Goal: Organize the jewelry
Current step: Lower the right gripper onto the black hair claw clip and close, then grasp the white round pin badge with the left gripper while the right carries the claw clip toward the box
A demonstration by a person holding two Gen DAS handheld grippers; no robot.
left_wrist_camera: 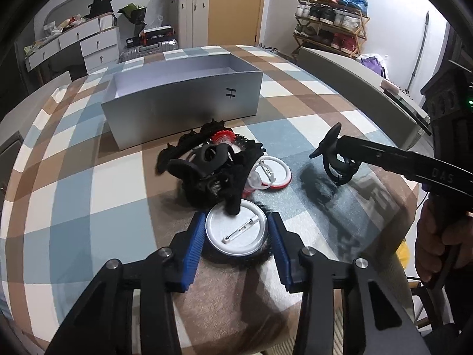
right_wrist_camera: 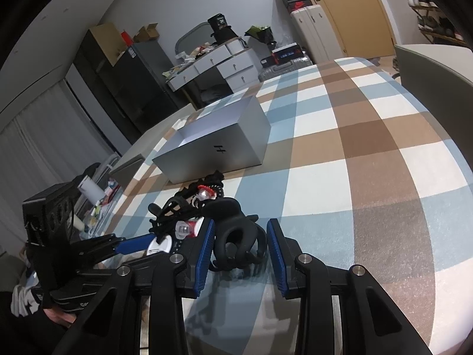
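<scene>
Jaws: left gripper [left_wrist_camera: 238,238] clamps pin badge [left_wrist_camera: 236,230]; right gripper [right_wrist_camera: 239,253] grips hair claw [right_wrist_camera: 236,245].

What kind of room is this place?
Probably a room in a home, perhaps a bedroom: a shoe rack full of shoes, a white drawer desk, suitcases and a checked tablecloth.
</scene>
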